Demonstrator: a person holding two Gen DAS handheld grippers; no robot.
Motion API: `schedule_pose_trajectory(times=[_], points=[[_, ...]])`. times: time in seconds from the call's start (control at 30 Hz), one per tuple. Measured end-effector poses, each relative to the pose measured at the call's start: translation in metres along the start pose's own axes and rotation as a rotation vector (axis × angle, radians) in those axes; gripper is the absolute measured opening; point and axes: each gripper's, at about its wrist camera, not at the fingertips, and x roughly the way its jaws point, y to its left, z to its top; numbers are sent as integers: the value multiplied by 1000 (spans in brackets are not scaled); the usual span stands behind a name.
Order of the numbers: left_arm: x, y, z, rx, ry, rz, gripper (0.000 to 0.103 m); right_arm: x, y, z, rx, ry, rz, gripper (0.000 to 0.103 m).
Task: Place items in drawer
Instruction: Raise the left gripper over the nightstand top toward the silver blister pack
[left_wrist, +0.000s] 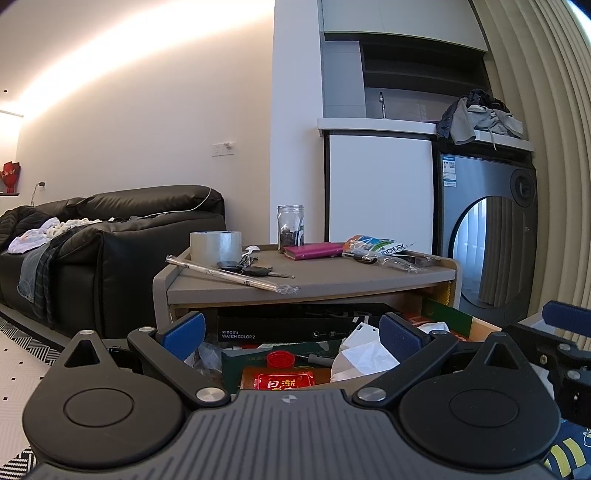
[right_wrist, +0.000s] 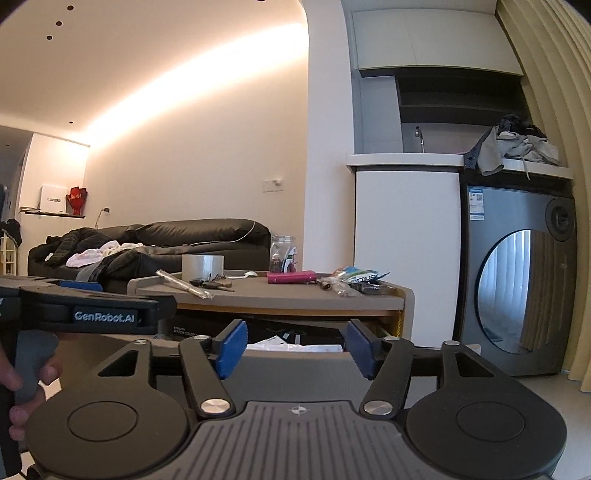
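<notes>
Open drawer just beyond the empty, spread left gripper.

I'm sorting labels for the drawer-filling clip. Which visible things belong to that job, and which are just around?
Job: open drawer; on the tabletop, tape roll, keys, pink wallet, snack packet, glass jar.

Just around: sofa, washing machine, clothes pile.
</notes>
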Motion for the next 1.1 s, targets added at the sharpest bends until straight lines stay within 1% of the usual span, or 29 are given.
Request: schedule_pose_trajectory(times=[0.03,0.2,0.27,0.57,1.1], points=[[0,0,0,0,0,0,103,1,-1,0,3,-5,-2,71],[-1,0,2,2,3,-1,103,4,0,0,-3,-12,-4,74],[-1,0,2,4,3,-1,103,6,0,0,-7,-13,-4,78],[1,1,1,5,7,6,103,12,-2,-3,-6,0,-19,81],[4,-3,-2,16,15,-2,103,21,-3,-4,-22,2,-25,82]])
